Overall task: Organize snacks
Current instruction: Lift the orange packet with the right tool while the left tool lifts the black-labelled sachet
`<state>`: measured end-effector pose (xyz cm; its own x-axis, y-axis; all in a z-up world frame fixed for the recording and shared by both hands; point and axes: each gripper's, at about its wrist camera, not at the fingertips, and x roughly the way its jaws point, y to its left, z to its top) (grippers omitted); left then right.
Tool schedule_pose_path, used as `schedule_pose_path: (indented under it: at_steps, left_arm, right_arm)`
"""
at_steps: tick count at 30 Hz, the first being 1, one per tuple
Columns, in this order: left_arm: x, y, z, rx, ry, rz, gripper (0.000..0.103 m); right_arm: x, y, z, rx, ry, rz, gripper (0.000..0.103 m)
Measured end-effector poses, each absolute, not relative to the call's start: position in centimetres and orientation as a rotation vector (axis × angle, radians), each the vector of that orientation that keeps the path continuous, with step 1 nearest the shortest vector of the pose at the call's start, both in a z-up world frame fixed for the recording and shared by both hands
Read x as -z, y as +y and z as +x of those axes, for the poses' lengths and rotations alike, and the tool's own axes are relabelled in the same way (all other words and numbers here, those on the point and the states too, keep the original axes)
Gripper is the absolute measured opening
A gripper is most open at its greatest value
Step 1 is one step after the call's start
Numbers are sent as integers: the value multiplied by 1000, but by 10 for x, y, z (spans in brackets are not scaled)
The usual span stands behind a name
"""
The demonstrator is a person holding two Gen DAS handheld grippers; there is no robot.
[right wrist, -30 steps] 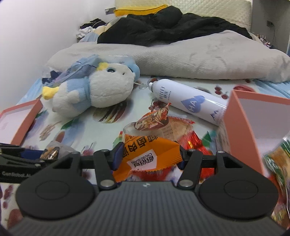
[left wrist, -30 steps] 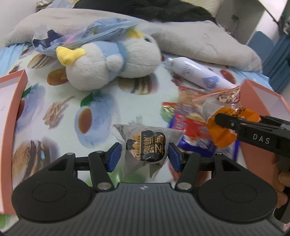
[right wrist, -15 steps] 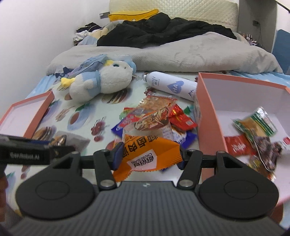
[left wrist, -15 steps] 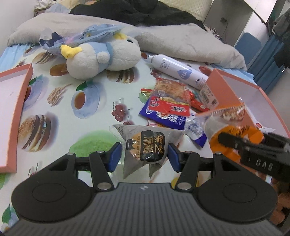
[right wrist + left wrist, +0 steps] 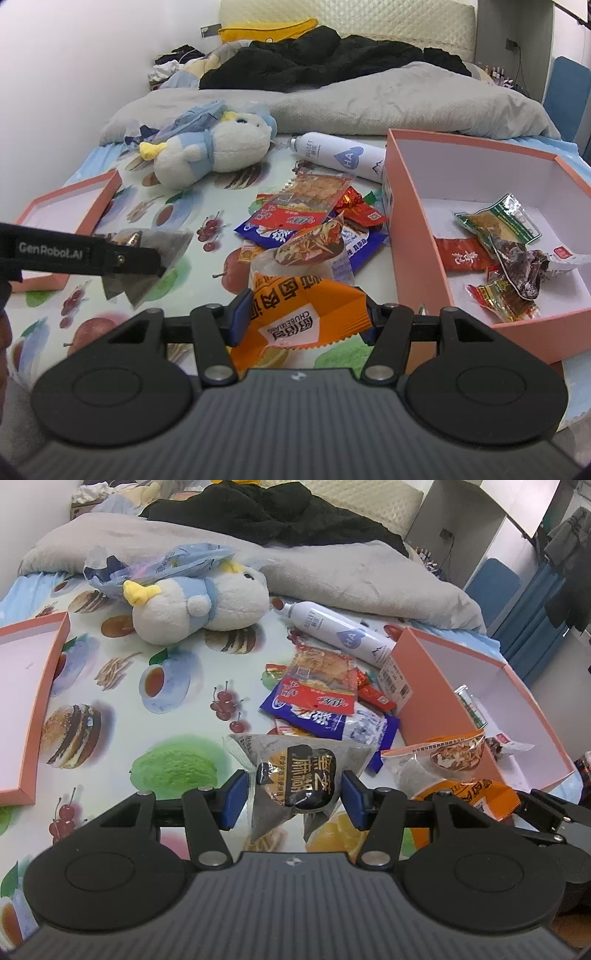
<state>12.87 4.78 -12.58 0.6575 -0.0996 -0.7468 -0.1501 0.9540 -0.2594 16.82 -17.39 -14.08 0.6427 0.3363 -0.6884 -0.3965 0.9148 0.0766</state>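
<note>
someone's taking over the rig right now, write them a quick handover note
Left gripper: shut on the grey-and-black snack packet, lifted off the bed.
Right gripper: shut on the orange snack packet, beside the pink box.
Done: a few snacks already lie in the box.
Left: drop both held packets in, then clear the snack pile from the printed sheet.

Open lane over the bed sheet (image 5: 177,716) left of the snack pile (image 5: 306,221). Box (image 5: 417,236) near wall stands up on the right; its far-left interior is bare. Bottle (image 5: 340,157) and plush toy (image 5: 214,151) block the far side.
</note>
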Motion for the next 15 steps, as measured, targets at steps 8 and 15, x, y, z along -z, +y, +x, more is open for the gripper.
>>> schedule_pose_path:
  at_steps: [8, 15]
  left_arm:
    - [97, 35, 140, 8, 816, -312, 60]
    - [64, 17, 162, 51, 761, -302, 60]
  right_arm:
    - [118, -184, 173, -393, 714, -63, 59]
    - [90, -206, 183, -344, 651, -34, 59]
